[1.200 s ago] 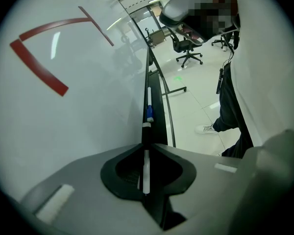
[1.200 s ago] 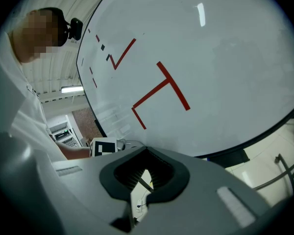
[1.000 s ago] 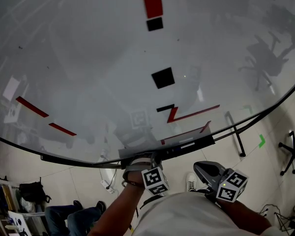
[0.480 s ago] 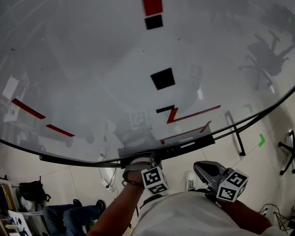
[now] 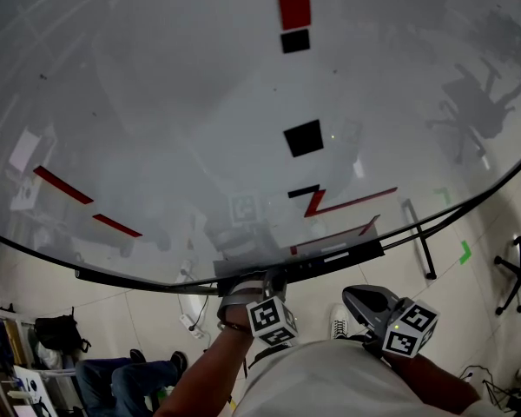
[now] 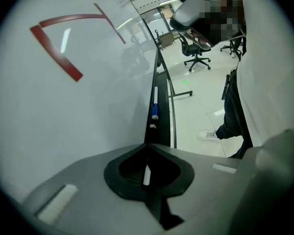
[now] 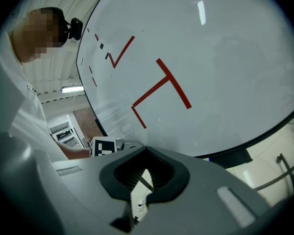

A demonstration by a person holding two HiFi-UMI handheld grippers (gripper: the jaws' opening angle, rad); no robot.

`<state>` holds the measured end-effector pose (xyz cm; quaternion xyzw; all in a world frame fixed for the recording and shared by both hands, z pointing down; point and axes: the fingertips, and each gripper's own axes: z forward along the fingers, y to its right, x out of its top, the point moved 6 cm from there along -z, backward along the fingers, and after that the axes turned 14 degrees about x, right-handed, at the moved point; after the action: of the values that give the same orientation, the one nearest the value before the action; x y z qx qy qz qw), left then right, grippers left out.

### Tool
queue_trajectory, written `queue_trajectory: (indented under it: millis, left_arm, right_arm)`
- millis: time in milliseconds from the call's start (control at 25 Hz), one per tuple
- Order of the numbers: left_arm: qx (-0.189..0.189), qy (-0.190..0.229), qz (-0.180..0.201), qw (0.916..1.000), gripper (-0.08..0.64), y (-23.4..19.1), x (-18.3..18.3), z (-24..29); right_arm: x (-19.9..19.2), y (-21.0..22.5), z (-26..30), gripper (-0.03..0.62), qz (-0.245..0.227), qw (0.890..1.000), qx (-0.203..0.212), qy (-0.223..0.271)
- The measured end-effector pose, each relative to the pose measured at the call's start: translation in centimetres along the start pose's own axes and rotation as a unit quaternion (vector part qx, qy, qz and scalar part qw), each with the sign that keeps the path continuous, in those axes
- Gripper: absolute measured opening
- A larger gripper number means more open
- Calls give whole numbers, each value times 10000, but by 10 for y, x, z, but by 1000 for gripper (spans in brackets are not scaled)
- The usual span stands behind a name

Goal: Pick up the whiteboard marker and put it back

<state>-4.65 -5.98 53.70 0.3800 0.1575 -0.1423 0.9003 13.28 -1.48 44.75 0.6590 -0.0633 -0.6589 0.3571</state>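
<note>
The whiteboard marker [image 6: 155, 105], white with a blue cap, lies on the tray [image 6: 160, 77] under the whiteboard [image 5: 200, 102]. The left gripper [image 6: 147, 148], jaws together, points along the tray; a thin white sliver between them cannot be identified. The right gripper [image 7: 146, 152], closed and empty, hangs low near the person's body.

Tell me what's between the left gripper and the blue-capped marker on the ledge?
Left gripper view: only dark ledge with one small white object separates the left gripper from the marker.
</note>
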Motion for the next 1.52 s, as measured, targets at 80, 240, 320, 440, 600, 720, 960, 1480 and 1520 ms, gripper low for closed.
queue_trajectory:
  millis: [80, 240, 320, 440, 600, 720, 960, 1480, 1520]
  left_arm:
    - [-23, -7, -263, 9997, 15, -2, -2, -4]
    - [-136, 127, -1114, 9936, 15, -10, -2, -14]
    - [-347, 326, -1919, 9803, 15, -16, 0, -21]
    - [-726, 720, -3174, 9428, 15, -24, 4, -34]
    - [-1060, 1068, -4170, 8964, 15, -30, 7, -47]
    - [-1055, 1144, -4211, 8936, 15, -32, 6, -51]
    - [-1099, 1371, -4545, 8732, 15, -36, 10, -61]
    - [-1537, 1813, -5275, 8156, 15, -35, 16, -82]
    - [-1558, 1824, -5305, 8130, 15, -35, 16, -84]
  right_arm:
    - [-1, -1, 2, 2, 5, 10000, 32, -8]
    - [-1, -2, 4, 2, 5, 10000, 50, -12]
    - [-1, -2, 5, 2, 3, 10000, 56, -10]
    - [-1, -2, 7, 2, 2, 10000, 70, -16]
    - [-1, -2, 8, 2, 0, 10000, 76, -26]
    - [-2, -2, 8, 2, 2, 10000, 79, -38]
    - [-1, -2, 10, 2, -17, 9999, 104, -68]
    - [2, -1, 12, 2, 30, 9999, 130, -28]
    - [2, -2, 13, 2, 25, 9999, 146, -41]
